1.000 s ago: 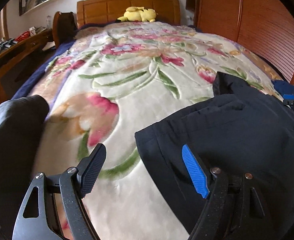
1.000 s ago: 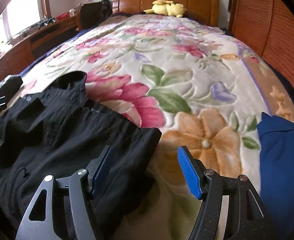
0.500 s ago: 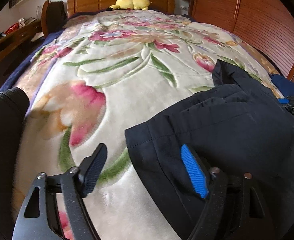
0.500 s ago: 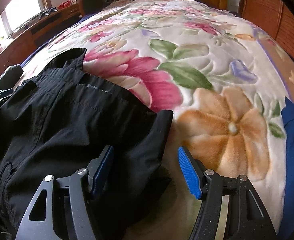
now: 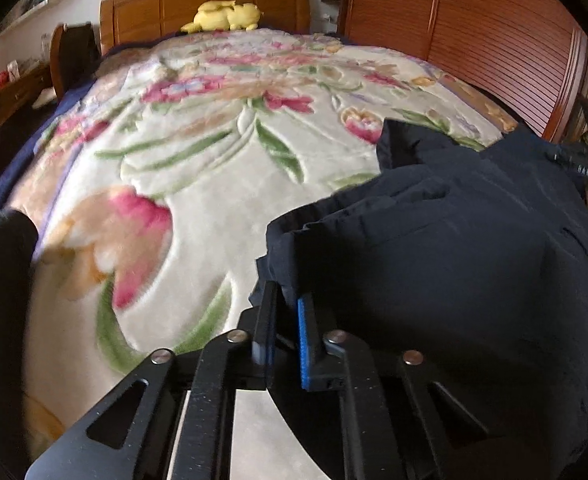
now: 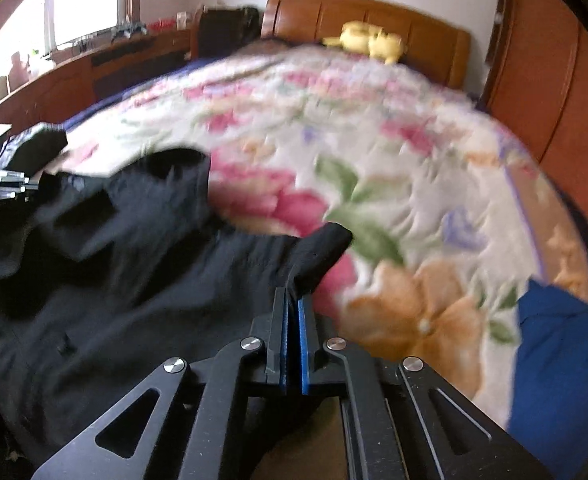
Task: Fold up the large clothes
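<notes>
A large black garment [image 5: 446,248] lies on the near end of a floral bedspread [image 5: 213,128]. In the left wrist view my left gripper [image 5: 287,300] is shut on its left corner, the cloth bunched between the blue pads. In the right wrist view my right gripper [image 6: 291,300] is shut on the garment's [image 6: 125,264] right corner, which lifts off the bedspread [image 6: 394,160]. The other gripper shows at the far edge of each view.
A blue garment [image 6: 562,360] lies on the bed at the right. A yellow plush toy [image 5: 225,16] rests by the wooden headboard [image 5: 205,0]. A slatted wooden wardrobe [image 5: 474,28] lines the right side. A desk [image 6: 73,76] stands to the left.
Both grippers were open over the garment's corners; both have now shut on the cloth and raised the corners off the bedspread.
</notes>
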A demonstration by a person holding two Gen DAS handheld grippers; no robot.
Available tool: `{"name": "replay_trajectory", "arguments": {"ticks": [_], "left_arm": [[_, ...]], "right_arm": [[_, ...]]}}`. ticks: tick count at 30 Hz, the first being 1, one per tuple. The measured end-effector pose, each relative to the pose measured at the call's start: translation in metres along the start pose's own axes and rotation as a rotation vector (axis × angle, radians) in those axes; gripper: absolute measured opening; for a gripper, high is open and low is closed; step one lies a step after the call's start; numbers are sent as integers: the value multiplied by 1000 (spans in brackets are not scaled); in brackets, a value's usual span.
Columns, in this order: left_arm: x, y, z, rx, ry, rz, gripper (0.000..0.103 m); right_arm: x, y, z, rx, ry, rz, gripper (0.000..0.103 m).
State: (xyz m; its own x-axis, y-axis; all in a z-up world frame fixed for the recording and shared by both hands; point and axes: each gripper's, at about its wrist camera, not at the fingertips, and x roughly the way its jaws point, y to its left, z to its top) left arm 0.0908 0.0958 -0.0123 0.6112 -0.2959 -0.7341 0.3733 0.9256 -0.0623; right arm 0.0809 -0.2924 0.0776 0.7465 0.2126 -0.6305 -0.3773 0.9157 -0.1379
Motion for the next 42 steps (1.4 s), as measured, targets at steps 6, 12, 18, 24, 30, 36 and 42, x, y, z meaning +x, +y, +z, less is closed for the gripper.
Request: {"name": "replay_trajectory", "arguments": {"ticks": [6, 12, 18, 24, 30, 36, 42], "left_arm": [[-34, 7, 32, -39, -153, 81, 8], [-9, 8, 59, -7, -114, 160, 8], [-11, 14, 60, -30, -109, 182, 11], [-51, 5, 50, -17, -155, 175, 42], [-87, -20, 27, -31, -222, 135, 78], [-105, -59, 1, -48, -291, 108, 80], [-104, -97, -19, -7, -293, 99, 82]], "right_arm": [[-19, 14, 21, -25, -103, -123, 3], [43, 16, 26, -37, 44, -228, 2], [96, 21, 5, -25, 175, -233, 2], [70, 15, 14, 8, 121, -250, 11], [10, 18, 13, 52, 10, -234, 62], [-35, 39, -33, 89, -62, -113, 75], [-62, 55, -82, 104, -66, -82, 75]]}}
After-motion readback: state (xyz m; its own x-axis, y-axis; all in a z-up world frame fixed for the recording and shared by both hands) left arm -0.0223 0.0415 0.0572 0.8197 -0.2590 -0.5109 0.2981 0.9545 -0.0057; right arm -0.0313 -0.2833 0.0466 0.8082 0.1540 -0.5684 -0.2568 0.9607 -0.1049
